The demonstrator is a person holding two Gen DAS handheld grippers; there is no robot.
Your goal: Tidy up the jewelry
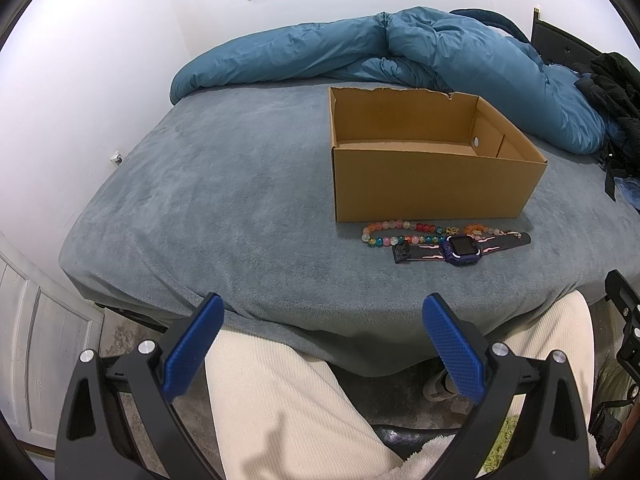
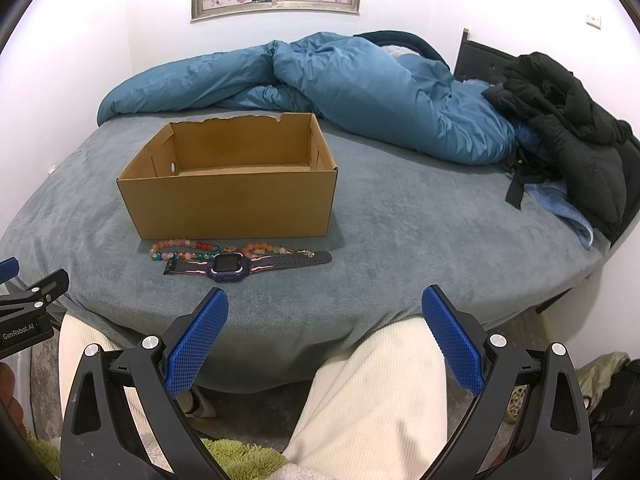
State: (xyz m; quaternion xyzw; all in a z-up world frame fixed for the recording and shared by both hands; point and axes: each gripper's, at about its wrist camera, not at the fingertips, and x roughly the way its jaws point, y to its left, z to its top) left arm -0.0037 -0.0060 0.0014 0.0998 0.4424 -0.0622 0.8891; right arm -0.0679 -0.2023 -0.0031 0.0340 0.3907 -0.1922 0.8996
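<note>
An open, empty cardboard box (image 1: 432, 184) (image 2: 232, 200) stands on the grey bed. In front of it lie a string of coloured beads (image 1: 394, 232) (image 2: 182, 251), a small gold piece (image 1: 452, 231) (image 2: 229, 248), an orange bead bracelet (image 1: 478, 229) (image 2: 260, 247) and a purple watch with a black and pink strap (image 1: 462, 246) (image 2: 230, 266). My left gripper (image 1: 322, 308) is open and empty, held before the bed's front edge, below and left of the jewelry. My right gripper (image 2: 324, 304) is open and empty, below and right of the watch.
A rumpled blue duvet (image 1: 400, 52) (image 2: 340, 88) lies along the back of the bed (image 1: 220, 208) (image 2: 420, 240). A black jacket (image 2: 568, 120) is heaped at the right. My legs in white trousers (image 1: 280, 400) (image 2: 380, 392) are under the grippers. A white wall is at the left.
</note>
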